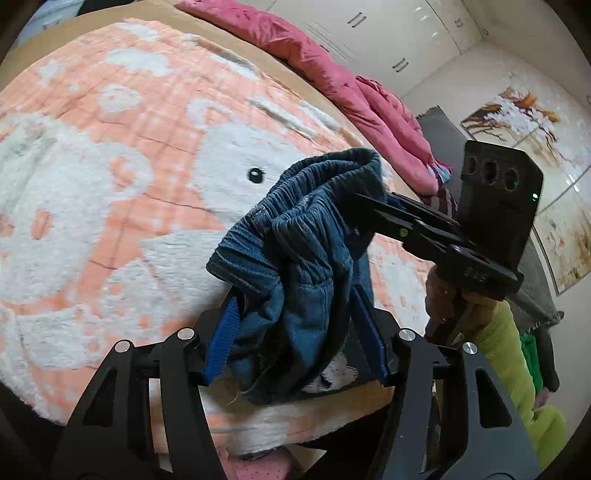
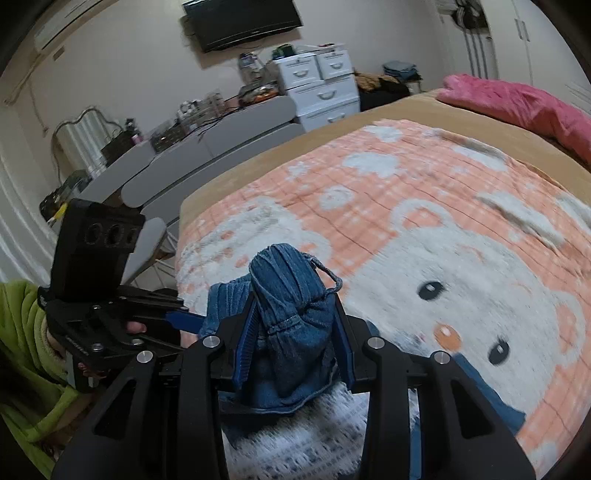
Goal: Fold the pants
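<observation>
The blue denim pants [image 1: 306,258] hang bunched at their elastic waistband above the bed. My left gripper [image 1: 295,332] is shut on the waistband, blue pads pressed into the fabric. My right gripper shows in the left wrist view [image 1: 373,203] coming in from the right, shut on the band's far end. In the right wrist view my right gripper [image 2: 295,332] clamps a bunch of waistband [image 2: 291,317] with a drawstring loop. My left gripper [image 2: 192,321] grips the same fabric from the left. The legs are hidden below.
The bed is covered by an orange-and-white bear blanket [image 1: 129,166], also in the right wrist view [image 2: 424,240]. A pink quilt [image 1: 351,92] lies along its far side. Grey panels [image 2: 207,147], a white drawer unit [image 2: 321,88] and a wall TV [image 2: 243,22] stand beyond the bed.
</observation>
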The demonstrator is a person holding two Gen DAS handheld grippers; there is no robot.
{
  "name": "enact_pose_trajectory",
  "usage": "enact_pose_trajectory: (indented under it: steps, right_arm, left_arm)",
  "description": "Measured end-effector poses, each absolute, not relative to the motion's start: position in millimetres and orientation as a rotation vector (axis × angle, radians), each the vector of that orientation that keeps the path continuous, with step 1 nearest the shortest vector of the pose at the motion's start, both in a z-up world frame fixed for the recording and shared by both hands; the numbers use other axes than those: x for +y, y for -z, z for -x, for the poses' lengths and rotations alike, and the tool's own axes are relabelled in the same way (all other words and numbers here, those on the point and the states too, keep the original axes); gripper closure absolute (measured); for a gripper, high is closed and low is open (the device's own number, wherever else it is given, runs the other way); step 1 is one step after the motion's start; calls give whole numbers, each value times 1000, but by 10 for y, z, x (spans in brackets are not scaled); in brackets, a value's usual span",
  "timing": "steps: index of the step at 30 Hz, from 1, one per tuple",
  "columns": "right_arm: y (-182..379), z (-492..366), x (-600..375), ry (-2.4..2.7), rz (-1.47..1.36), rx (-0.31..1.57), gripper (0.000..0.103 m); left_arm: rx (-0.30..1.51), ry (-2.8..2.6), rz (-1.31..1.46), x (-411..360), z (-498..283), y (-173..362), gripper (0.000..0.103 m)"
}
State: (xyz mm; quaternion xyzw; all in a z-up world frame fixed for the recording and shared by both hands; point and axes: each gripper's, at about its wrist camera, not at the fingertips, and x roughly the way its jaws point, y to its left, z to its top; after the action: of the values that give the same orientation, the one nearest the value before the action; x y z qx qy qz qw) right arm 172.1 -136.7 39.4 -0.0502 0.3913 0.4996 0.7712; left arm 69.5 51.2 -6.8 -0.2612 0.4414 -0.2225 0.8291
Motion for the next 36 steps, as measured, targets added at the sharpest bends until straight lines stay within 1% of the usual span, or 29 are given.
enact_pose_trajectory:
  steps: [12, 14, 15, 16, 17, 18, 20, 23, 25, 26, 28, 29, 31, 32, 34, 36]
  right_arm:
    - [-154, -1668, -1914, -980, 38, 871, 65]
    - [-115, -1657, -2036, -957, 23, 873, 61]
    - [-101, -1656, -2086, -939, 16, 874, 56]
    - [-88, -1657, -2142, -922, 8, 874, 55]
    - [-73, -1661, -2222, -901, -6, 874, 55]
    - [-65, -1658, -2278, -884, -13, 875, 54]
    - [-49, -1644, -2407, -857, -40, 879, 50]
    - [-31, -1598, -2507, -832, -45, 881, 47]
    - [-16, -1558, -2536, -815, -44, 889, 42]
    - [-9, -1546, -2533, -811, -46, 895, 42]
    - [2, -1511, -2542, -790, -49, 907, 33]
    - [6, -1496, -2553, -776, -54, 916, 31]
    - [15, -1476, -2576, -745, -69, 944, 30]
    - [23, -1476, -2584, -728, -72, 953, 30]
    - [46, -1493, -2621, -682, -110, 983, 25]
    - [70, -1515, -2659, -659, -158, 1005, 24]
  left_arm:
    - [967, 552, 477, -73, -738, 183, 52]
    - [963, 576, 456, -174, -725, 184, 52]
    - [962, 587, 446, -234, -714, 182, 50]
    - [961, 602, 438, -292, -703, 177, 48]
    - [960, 620, 429, -335, -685, 180, 44]
    - [958, 631, 417, -375, -666, 181, 42]
    - [962, 662, 401, -446, -626, 204, 41]
    - [988, 702, 406, -511, -591, 279, 40]
    - [1009, 729, 410, -533, -569, 328, 40]
    - [1012, 740, 408, -541, -547, 333, 40]
    - [999, 762, 407, -474, -495, 282, 40]
    - [985, 763, 406, -410, -472, 233, 40]
    - [941, 717, 378, -232, -449, 114, 33]
    - [934, 673, 345, -174, -460, 70, 26]
    - [938, 605, 271, -77, -508, 41, 25]
    - [936, 550, 227, -28, -540, 50, 25]
